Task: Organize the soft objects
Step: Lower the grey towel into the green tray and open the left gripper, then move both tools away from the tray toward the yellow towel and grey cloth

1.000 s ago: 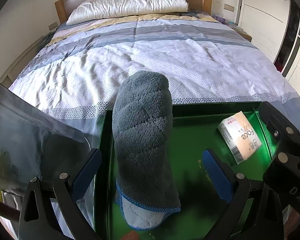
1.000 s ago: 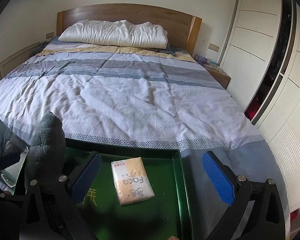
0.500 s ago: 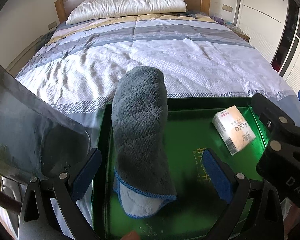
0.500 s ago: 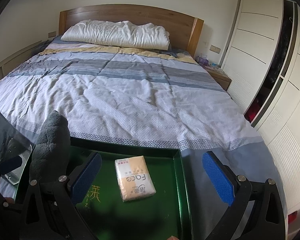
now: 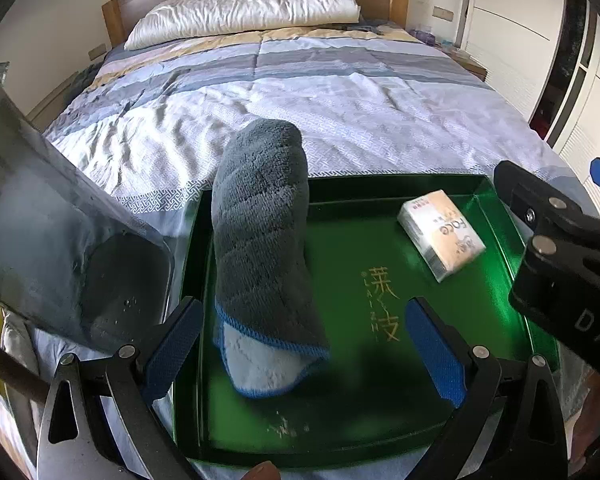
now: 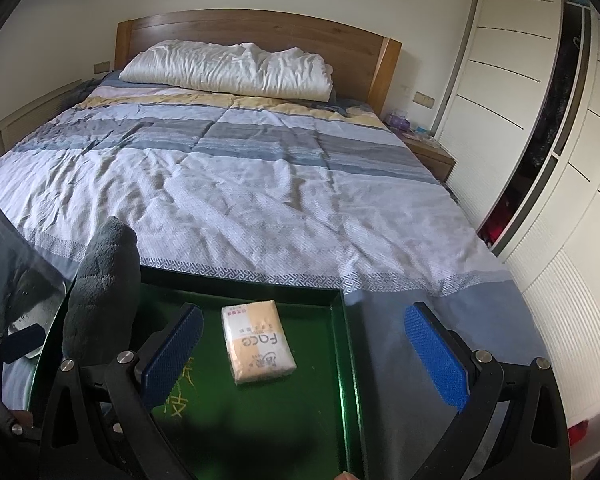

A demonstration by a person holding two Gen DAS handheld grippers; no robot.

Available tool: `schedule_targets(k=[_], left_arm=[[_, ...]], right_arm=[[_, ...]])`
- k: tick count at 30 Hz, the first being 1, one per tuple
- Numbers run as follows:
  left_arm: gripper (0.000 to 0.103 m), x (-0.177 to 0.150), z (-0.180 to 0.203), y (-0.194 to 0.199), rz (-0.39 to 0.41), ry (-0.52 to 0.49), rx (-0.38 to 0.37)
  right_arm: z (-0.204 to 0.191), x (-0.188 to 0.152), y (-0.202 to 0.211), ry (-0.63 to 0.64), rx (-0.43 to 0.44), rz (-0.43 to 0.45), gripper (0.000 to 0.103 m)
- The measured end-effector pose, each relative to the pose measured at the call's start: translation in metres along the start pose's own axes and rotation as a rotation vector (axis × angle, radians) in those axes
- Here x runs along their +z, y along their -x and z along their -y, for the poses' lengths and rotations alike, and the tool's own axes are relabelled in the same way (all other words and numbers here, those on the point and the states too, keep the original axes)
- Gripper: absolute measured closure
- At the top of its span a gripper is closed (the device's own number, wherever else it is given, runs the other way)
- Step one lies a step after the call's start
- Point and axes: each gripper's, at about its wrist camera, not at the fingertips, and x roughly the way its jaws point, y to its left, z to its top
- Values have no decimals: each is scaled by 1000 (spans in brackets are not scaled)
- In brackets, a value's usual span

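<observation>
A rolled grey towel (image 5: 260, 240) with blue trim lies in the left part of a green tray (image 5: 380, 432) at the foot of the bed; it also shows in the right wrist view (image 6: 100, 284). A pack of tissues (image 5: 440, 234) lies in the tray's right part, also seen in the right wrist view (image 6: 256, 342). My left gripper (image 5: 300, 350) is open and empty, just behind the towel's near end. My right gripper (image 6: 304, 350) is open and empty above the tray's right rim (image 6: 346, 360), near the tissues.
The bed (image 6: 240, 184) with a striped quilt and a white pillow (image 6: 228, 70) stretches ahead. A grey translucent lid or bin (image 5: 52, 248) stands left of the tray. A white wardrobe (image 6: 540, 128) and a nightstand (image 6: 428, 152) are on the right.
Both grippers have pulled back and risen a little from the tray. The towel and tissues lie where they were. Both jaws stayed open.
</observation>
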Motion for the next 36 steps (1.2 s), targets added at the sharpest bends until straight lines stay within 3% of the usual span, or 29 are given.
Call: schedule_targets(k=[19,36], left_arm=[[4,-45,-10,75,30,-30,-28],[4,-108,-84,185,125,-32,-58]], right_arm=[[9,-18,84,-1,-27,25,0],[-15,-64,209,-2,-19,58,0]])
